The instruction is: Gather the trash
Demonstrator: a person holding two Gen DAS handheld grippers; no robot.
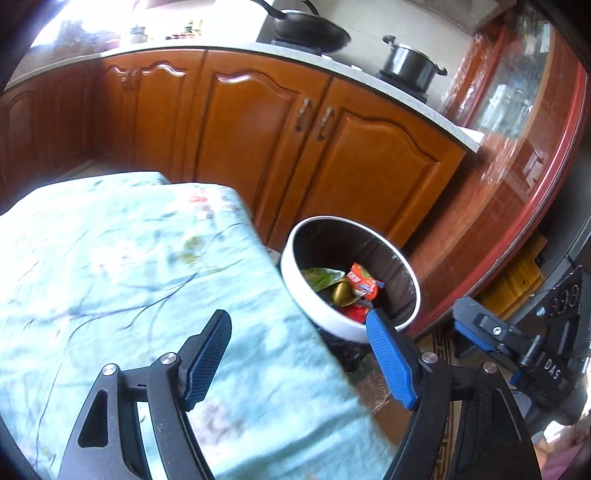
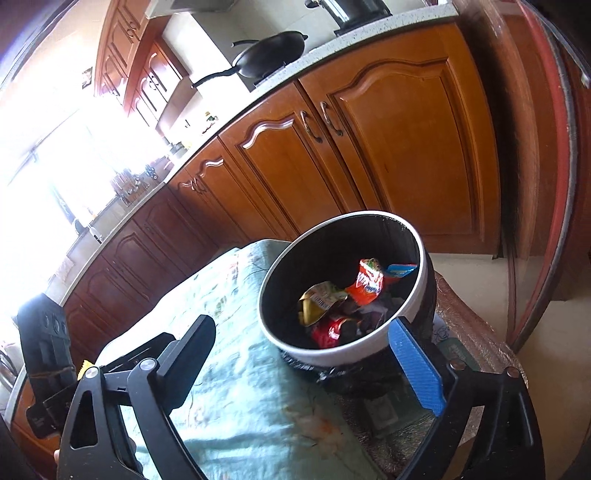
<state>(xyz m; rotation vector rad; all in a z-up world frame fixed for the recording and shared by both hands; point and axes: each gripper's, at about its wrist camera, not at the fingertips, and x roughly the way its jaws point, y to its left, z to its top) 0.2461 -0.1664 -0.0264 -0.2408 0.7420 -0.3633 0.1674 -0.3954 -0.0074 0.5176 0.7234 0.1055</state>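
The left hand-held gripper [image 1: 299, 325] stands wide open with nothing between its blue pads, over the edge of a pale green cloth [image 1: 110, 258] that covers the worktop. The right hand-held gripper [image 2: 306, 332] is spread wide too, empty, its fingers either side of the near rim of the bin [image 2: 343, 354] without touching it, as far as the blurred view shows. The white-rimmed, black-lined bin stands just beside the cloth and holds wrappers [image 2: 365, 284], red, orange, green and gold. Beyond are wooden cabinet doors [image 1: 258, 129], then a black pan [image 1: 314, 29] and a pot [image 1: 410, 62] on the counter
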